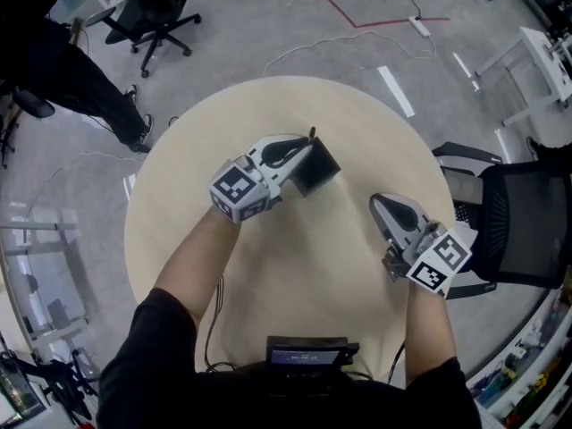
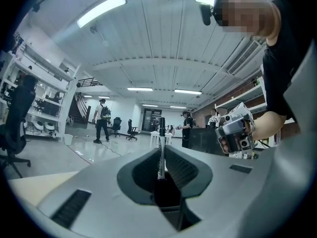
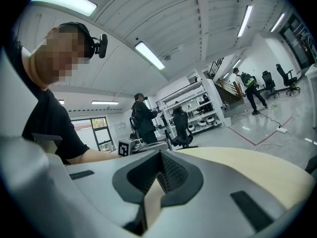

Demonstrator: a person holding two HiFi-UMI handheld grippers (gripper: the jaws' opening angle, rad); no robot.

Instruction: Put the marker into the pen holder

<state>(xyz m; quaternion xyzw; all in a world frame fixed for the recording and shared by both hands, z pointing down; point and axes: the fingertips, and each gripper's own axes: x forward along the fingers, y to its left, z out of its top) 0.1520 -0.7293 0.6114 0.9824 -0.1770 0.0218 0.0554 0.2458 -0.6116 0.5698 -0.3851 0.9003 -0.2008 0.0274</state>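
A small dark device with a dim screen is seen nearest, at the person's chest in the head view, and its print is too small to be read. Beyond it, two bare forearms are stretched over a round beige table. The right gripper is held low at the right, its jaws closed together on nothing, as is shown in its own view, where only the tabletop is seen past the tips. The left gripper is held further in, clenched on the marker. The marker's thin upright shaft is shown plainly between the pads only in the left gripper view. From the head only its dark top is seen poking up at the edge of the black pen holder, which stands on the table just in front of the jaws. Whether the marker's lower end is inside the holder cannot be told. Black-and-white square codes are carried on each gripper's cube, but no lettering is legible. Further off, a black mesh chair, a red floor line and an office chair are shown only from the head, while shelving and standing people are seen only from the grippers.
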